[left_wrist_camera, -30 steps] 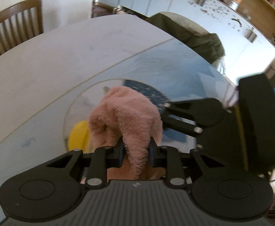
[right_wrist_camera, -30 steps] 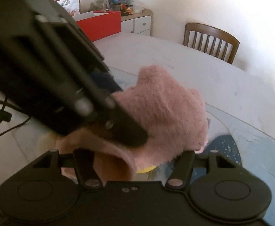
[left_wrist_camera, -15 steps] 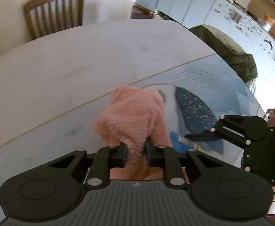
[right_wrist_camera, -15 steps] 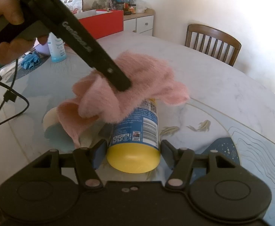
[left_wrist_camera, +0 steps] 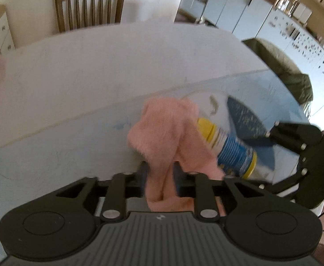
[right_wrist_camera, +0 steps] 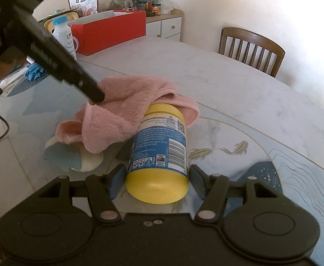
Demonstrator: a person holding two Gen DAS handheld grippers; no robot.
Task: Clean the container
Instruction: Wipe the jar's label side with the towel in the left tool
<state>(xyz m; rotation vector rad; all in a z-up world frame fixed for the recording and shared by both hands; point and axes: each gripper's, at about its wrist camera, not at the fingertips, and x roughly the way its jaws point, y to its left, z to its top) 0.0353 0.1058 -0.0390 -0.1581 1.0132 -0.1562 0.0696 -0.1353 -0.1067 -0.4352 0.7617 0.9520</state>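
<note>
My right gripper (right_wrist_camera: 156,178) is closed on the yellow end of the container (right_wrist_camera: 159,153), a blue and yellow tub that points away from me over the worktop (right_wrist_camera: 206,77). My left gripper (left_wrist_camera: 159,175) is squeezed shut on a fluffy pink cloth (left_wrist_camera: 164,130). The cloth hangs over the far end of the container, just left of my right gripper. From my left gripper, the container sits a little to the right, with the cloth touching its yellow lid. The worktop is big and round-edged, white with faint grey marks like marble. A see-through mat (right_wrist_camera: 295,177) with blue shapes and little fish pictures lies on it under both grippers. Far ahead of my right gripper stands a brown wooden chair (right_wrist_camera: 250,48) by a pale wall. To the far left of it are a red box (right_wrist_camera: 111,33), a white bottle with a blue cap (right_wrist_camera: 62,33) and a blue crumpled thing (right_wrist_camera: 34,72) on the worktop. Behind the box is a small white cabinet (right_wrist_camera: 168,26) with jars and bits on top. Far ahead and right of my left gripper I see white kitchen cupboards (left_wrist_camera: 239,11) and a green coat (left_wrist_camera: 290,75) hung over a seat by the worktop's edge.
</note>
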